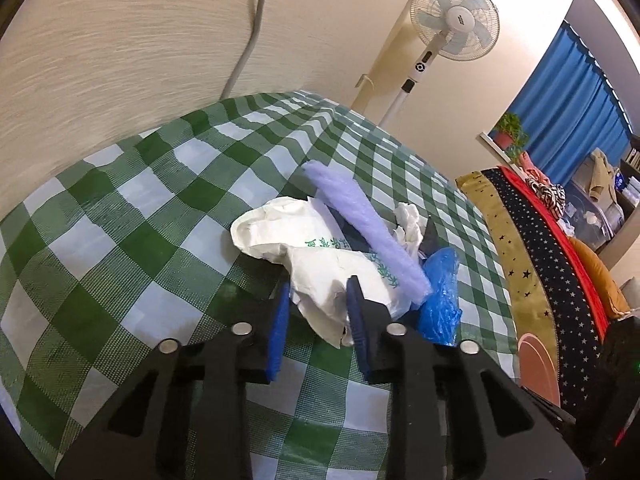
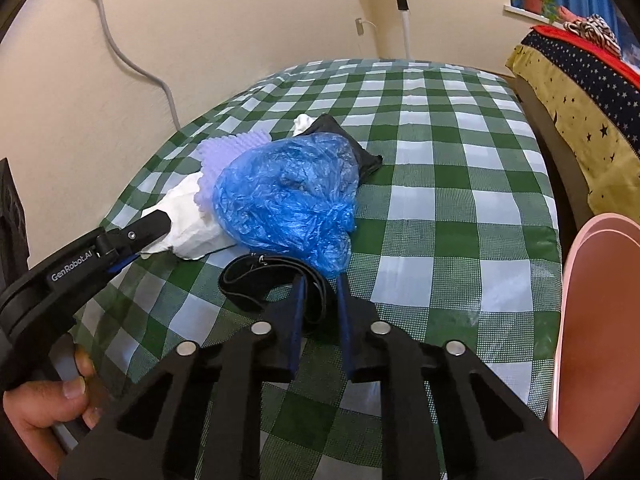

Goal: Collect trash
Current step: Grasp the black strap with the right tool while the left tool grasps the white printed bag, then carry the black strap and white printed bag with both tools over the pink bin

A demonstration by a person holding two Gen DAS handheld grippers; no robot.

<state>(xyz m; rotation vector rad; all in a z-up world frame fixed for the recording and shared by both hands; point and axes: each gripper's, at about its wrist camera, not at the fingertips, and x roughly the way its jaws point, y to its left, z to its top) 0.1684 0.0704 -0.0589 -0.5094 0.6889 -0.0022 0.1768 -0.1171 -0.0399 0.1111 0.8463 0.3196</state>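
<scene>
The trash is sitting bunched in one heap near the middle of the green checked tablecloth (image 2: 460, 168), directly ahead of both tools, with the left gripper (image 1: 318, 300) coming at its left flank and the right gripper (image 2: 320, 286) at its near edge. The left one is pinching a fold of the crumpled white plastic bag (image 1: 320, 268) between its blue pads, while the right one is closing narrowly around a loop of the black strap (image 2: 256, 284) lying just in front of the blue plastic wrap (image 2: 288, 196); whether those pads are actually pressing the strap is hard to tell. A lilac foam strip (image 1: 360, 224) is lying diagonally over the heap, its long axis running away from the left tool, with white tissue (image 1: 408, 220) and something dark tucked behind
</scene>
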